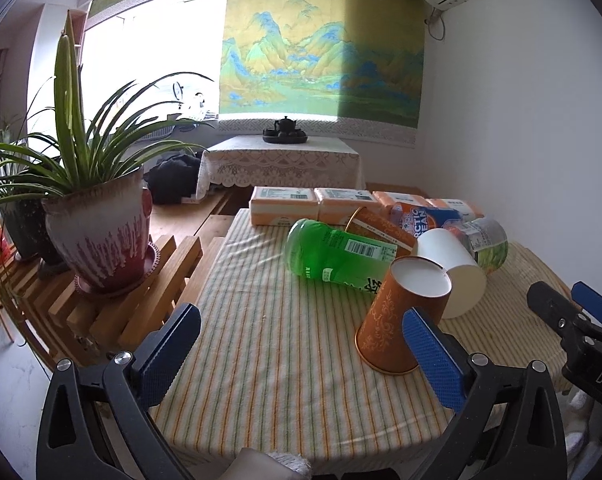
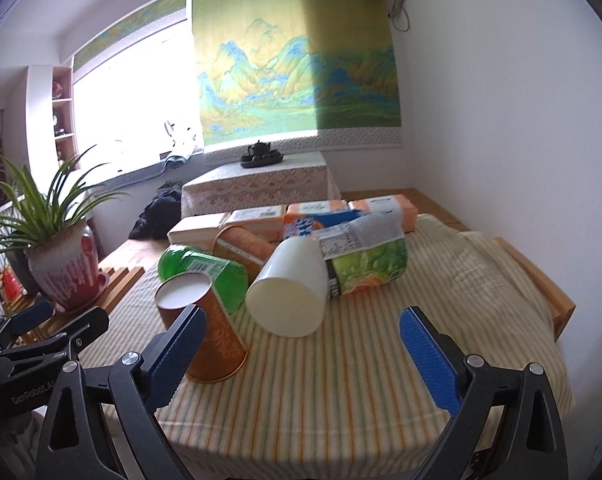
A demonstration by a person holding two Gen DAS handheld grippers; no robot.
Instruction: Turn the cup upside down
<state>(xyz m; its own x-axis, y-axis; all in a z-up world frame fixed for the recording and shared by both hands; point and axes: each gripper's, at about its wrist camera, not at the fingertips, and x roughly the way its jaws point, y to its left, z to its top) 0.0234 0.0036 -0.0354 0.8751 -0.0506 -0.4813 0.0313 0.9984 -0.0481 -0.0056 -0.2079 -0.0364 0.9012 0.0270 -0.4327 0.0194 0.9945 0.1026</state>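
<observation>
Cups, three: one orange patterned cup (image 1: 403, 320) standing mouth-down near the middle of the tabletop (image 1: 281, 344), its white base up; one white cup (image 1: 455, 276) tipped on its side just behind it, mouth toward the near edge; one more orange cup (image 1: 375, 226) lying on its side farther back, largely covered by the bottles. Bottles, three, all lying down: one green bottle (image 1: 333, 254) touching the upside-down cup; one blue-and-orange bottle (image 1: 419, 216), its label only partly readable; one bottle with a green-and-white label (image 1: 487, 242) toward the right edge, partly behind the white cup. Tissue packs (image 1: 283, 206), four in a row along the far edge; the right-hand ones partly covered. Potted plant (image 1: 97, 236), one, on a slatted wooden stand off the left edge.

Left gripper (image 1: 301, 354): fingers wide apart, holding nothing; its right finger overlaps the orange cup's lower side, contact not clear. Right gripper (image 2: 301, 350): fingers wide apart, holding nothing, low over the near part of the tabletop.

Bare striped cloth lies toward the near and left edges; the cloth is rumpled at the far right corner.
</observation>
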